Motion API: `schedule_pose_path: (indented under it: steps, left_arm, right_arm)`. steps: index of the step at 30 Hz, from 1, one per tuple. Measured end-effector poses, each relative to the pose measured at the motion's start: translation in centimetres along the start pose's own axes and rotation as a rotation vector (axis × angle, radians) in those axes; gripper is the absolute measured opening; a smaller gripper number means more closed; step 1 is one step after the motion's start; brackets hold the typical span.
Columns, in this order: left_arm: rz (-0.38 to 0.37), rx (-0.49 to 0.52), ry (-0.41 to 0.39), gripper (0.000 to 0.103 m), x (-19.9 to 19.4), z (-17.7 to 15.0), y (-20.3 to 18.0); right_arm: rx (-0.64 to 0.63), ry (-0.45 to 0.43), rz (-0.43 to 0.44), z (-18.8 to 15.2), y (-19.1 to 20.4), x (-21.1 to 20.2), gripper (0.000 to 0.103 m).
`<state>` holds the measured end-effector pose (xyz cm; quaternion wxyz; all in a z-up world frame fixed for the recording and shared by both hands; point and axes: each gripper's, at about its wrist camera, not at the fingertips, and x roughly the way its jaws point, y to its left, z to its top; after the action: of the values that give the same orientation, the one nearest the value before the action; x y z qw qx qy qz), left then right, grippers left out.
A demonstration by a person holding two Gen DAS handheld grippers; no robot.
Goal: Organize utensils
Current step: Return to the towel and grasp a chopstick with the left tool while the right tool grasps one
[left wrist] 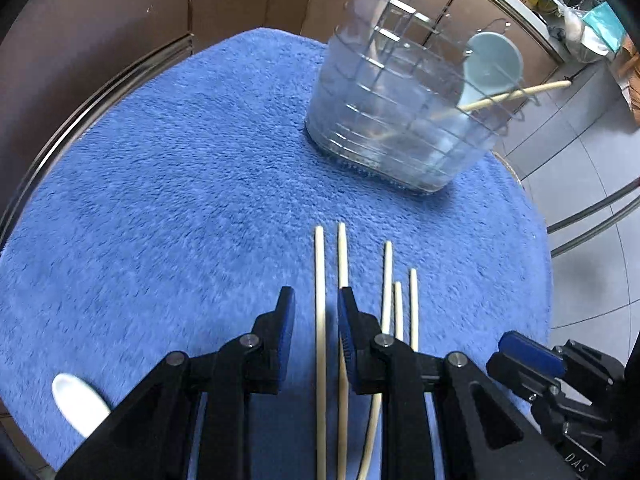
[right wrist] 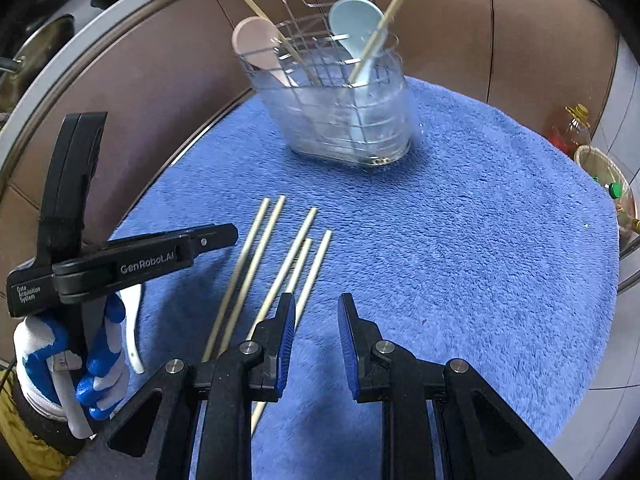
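Several pale wooden chopsticks (left wrist: pixel 319 280) (right wrist: pixel 296 246) lie side by side on a blue fluffy mat (left wrist: pixel 180 180) (right wrist: pixel 480 240). My left gripper (left wrist: pixel 316 312) hangs low over them, open, with one chopstick lying loose between its fingers. My right gripper (right wrist: pixel 317 312) is open over bare mat, just right of the outermost chopstick. A clear holder with a wire insert (left wrist: pixel 380 120) (right wrist: pixel 340 120) stands at the back with a pink spoon (right wrist: pixel 256 44), a light blue spoon (right wrist: pixel 352 20) and chopsticks in it. A white spoon (left wrist: pixel 76 400) (right wrist: pixel 134 320) lies at the left.
A gloved hand (right wrist: pixel 100 364) holds the left gripper's body (right wrist: pixel 120 264). The round table's metal rim (right wrist: pixel 100 40) curves behind the mat. An oil bottle (right wrist: pixel 572 132) and a basket (right wrist: pixel 604 176) stand on the floor at right. A cluttered counter (left wrist: pixel 580 20) is far right.
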<state>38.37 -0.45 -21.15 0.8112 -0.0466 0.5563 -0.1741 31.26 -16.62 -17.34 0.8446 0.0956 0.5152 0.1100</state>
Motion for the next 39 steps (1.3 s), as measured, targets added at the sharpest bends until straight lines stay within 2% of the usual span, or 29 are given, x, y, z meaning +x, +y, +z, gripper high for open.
schedule_pose_path:
  steps: [7,20,27,33,39]
  left_arm:
    - [0.021,0.020,0.032,0.020,2.4,1.1,0.2]
    - [0.058,0.098,0.066,0.019,3.8,2.3,-1.0]
    - [0.067,0.117,0.062,0.019,3.9,2.5,-1.5]
    - [0.075,0.130,0.057,0.017,3.7,1.9,-2.1]
    - [0.080,0.139,0.023,0.013,3.5,1.5,-1.8]
  right_arm:
    - [0.016,0.028,-0.029,1.2,-0.6,1.4,0.020]
    - [0.037,0.101,-0.071,4.4,-0.6,5.6,0.020]
    - [0.032,0.128,-0.088,5.4,0.2,7.9,0.015]
    - [-0.012,0.151,-0.147,5.6,1.1,9.0,0.009]
    - [-0.005,0.154,-0.122,5.0,0.7,8.6,0.006]
